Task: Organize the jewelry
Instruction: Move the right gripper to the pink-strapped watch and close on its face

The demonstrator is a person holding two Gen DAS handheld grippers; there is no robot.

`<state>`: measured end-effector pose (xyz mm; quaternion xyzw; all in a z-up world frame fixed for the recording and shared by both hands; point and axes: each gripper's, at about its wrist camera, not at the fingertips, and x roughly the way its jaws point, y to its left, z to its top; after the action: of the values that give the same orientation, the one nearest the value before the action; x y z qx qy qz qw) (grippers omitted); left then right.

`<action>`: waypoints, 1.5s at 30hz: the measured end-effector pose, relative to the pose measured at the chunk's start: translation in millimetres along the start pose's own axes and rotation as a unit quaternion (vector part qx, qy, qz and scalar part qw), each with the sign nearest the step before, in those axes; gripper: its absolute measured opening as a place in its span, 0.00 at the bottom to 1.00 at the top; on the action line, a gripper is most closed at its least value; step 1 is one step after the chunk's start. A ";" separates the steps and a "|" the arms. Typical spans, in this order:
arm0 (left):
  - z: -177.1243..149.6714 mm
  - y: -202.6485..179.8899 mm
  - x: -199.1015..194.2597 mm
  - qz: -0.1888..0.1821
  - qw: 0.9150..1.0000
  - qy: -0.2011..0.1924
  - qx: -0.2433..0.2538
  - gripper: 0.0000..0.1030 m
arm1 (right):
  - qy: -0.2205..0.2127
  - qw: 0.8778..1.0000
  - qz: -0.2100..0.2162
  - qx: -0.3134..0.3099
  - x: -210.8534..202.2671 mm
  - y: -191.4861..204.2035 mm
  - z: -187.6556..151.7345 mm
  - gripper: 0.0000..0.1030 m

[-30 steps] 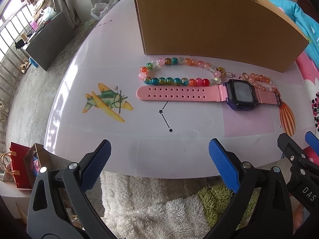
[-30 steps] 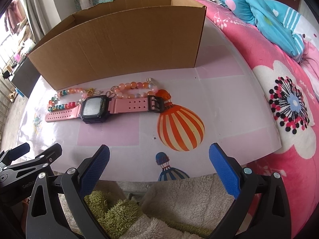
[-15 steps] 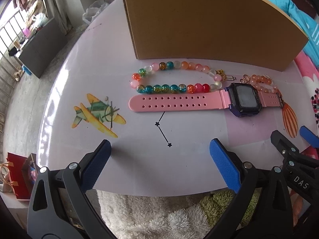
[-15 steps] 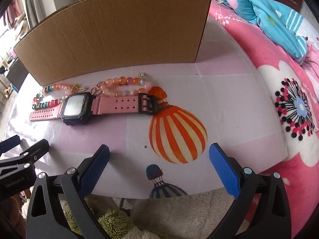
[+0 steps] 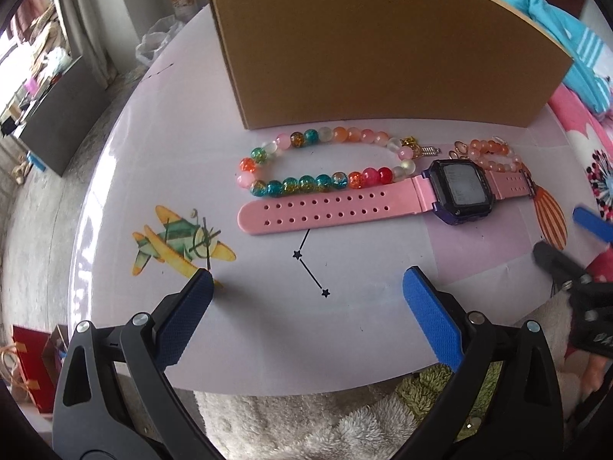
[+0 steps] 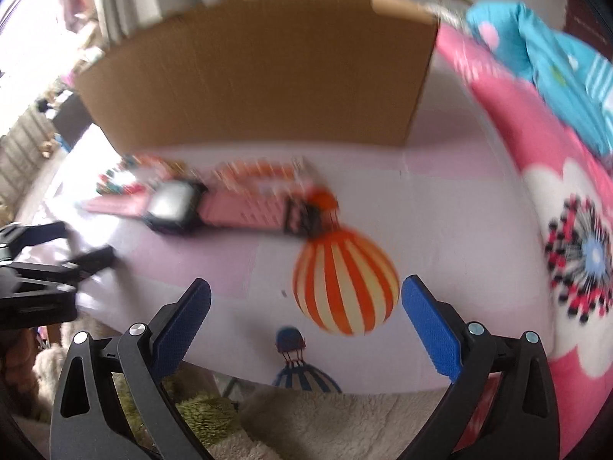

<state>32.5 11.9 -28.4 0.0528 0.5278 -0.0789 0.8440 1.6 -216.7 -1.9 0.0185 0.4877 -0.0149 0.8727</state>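
Observation:
A pink-strapped watch (image 5: pixel 345 211) with a dark face lies flat on the white table (image 5: pixel 153 153). Behind it lies a multicoloured bead bracelet (image 5: pixel 325 182) and, to the right, an orange bead bracelet (image 5: pixel 494 149). A brown cardboard box (image 5: pixel 375 50) stands just behind them. My left gripper (image 5: pixel 306 287) is open and empty over the table's near edge, in front of the watch strap. My right gripper (image 6: pixel 306 291) is open and empty over a printed striped balloon (image 6: pixel 345 280); its view is blurred, with the watch (image 6: pixel 214 211) ahead at left.
A pink flowered blanket (image 6: pixel 555 230) and a blue cloth (image 6: pixel 567 69) lie to the right. Fluffy white fabric (image 5: pixel 306 421) lies below the table's near edge. A printed aeroplane (image 5: pixel 176 241) marks the table at left. The floor drops away at left.
Both grippers have moved forward over the table toward the jewellery, which now looks nearer. The right wrist view has become blurred. Both stay open and the jewellery has not moved.

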 end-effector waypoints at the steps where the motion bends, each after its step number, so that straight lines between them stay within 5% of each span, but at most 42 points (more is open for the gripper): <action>1: 0.4 1.3 0.5 -0.003 1.000 -0.004 0.004 0.93 | -0.016 1.000 0.010 -0.013 -6.4 2.7 0.9 0.94; 4: 2.6 7.2 2.4 -0.006 1.000 -0.019 0.008 0.93 | -0.043 0.995 0.050 -0.079 -18.4 17.1 7.2 0.92; 10: 1.5 9.8 3.2 -0.017 0.998 -0.050 0.016 0.92 | -0.021 0.979 0.101 -0.175 -2.3 46.0 25.9 0.61; 13: 1.8 18.5 1.2 -0.042 0.997 -0.066 0.005 0.86 | -0.018 0.970 0.104 -0.220 4.0 60.5 33.4 0.54; 25: 2.7 19.7 -8.0 -0.111 0.988 -0.099 0.036 0.43 | 0.032 0.941 0.091 -0.326 27.6 81.1 39.5 0.50; 33: -6.7 -1.6 -19.5 -0.118 0.981 -0.110 0.105 0.43 | 0.053 0.933 0.092 -0.345 20.2 92.1 33.2 0.48; 45: -12.5 -55.6 -20.7 -0.080 0.964 -0.100 0.233 0.43 | 0.151 0.926 0.209 -0.277 17.0 52.2 45.5 0.49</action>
<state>2.1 -38.9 -15.6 0.1975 0.4103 -0.2718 0.8478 51.5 -166.8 8.4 -0.1200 0.5832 0.3064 0.7427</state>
